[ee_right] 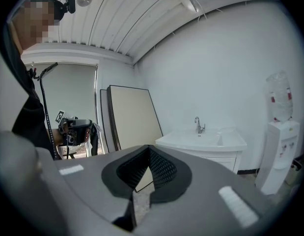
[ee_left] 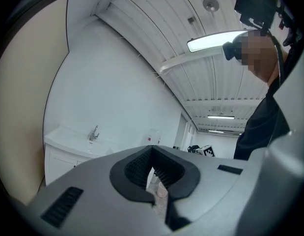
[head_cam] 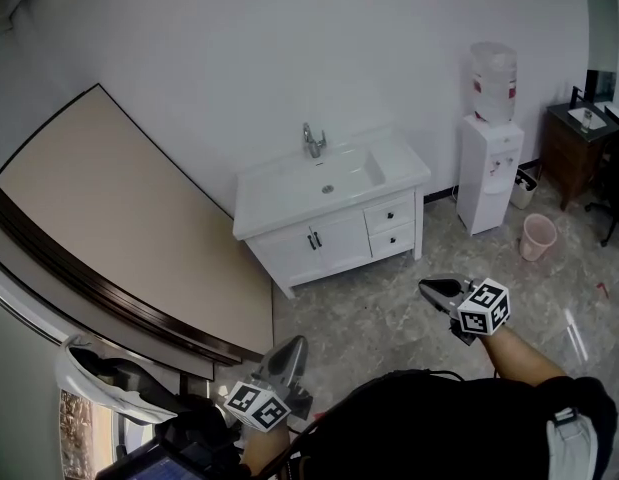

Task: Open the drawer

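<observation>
A white vanity cabinet (head_cam: 329, 208) with a sink stands against the far wall. Its two small drawers, upper (head_cam: 389, 213) and lower (head_cam: 393, 239), sit closed on its right side, next to two doors. My left gripper (head_cam: 289, 353) is low at the left, well short of the cabinet, jaws together and holding nothing. My right gripper (head_cam: 431, 287) hovers over the floor in front of the drawers, also apart from them, shut and empty. The left gripper view shows the left gripper (ee_left: 152, 149) with the vanity (ee_left: 68, 149) far off at the left. The right gripper view shows the right gripper (ee_right: 149, 147) with the vanity (ee_right: 206, 144) ahead to the right.
A large beige panel (head_cam: 119, 228) leans on the wall at the left. Right of the vanity stand a water dispenser (head_cam: 489, 158), a pink bin (head_cam: 538, 236) and a dark wooden cabinet (head_cam: 579, 148). Marbled floor lies between me and the vanity.
</observation>
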`<state>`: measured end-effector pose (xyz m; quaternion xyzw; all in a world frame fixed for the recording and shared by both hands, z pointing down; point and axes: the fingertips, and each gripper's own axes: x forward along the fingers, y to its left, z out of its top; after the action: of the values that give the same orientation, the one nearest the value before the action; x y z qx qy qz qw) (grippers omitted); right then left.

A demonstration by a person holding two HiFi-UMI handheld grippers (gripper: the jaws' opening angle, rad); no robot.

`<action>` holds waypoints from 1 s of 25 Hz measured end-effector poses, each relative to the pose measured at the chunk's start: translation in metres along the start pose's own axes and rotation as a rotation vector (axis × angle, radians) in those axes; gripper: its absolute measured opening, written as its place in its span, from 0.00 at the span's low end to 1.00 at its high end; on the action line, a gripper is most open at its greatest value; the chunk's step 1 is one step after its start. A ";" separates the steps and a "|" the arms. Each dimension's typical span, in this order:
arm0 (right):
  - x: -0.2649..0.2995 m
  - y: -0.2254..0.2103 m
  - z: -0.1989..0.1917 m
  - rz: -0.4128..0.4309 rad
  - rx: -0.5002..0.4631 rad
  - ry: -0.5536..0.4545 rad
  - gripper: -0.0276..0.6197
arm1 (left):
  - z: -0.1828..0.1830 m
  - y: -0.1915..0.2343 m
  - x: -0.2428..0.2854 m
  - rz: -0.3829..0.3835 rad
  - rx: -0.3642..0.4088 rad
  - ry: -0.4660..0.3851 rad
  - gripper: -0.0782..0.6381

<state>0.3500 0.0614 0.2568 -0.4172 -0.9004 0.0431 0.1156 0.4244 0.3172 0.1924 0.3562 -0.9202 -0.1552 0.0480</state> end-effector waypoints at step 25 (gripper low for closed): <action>0.253 0.040 0.054 -0.088 0.000 -0.009 0.04 | 0.094 0.263 -0.032 -0.080 0.004 0.021 0.10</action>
<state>0.2086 0.2810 0.2413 -0.3772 -0.9183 0.0397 0.1131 0.2608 0.5456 0.1881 0.3942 -0.9050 -0.1515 0.0509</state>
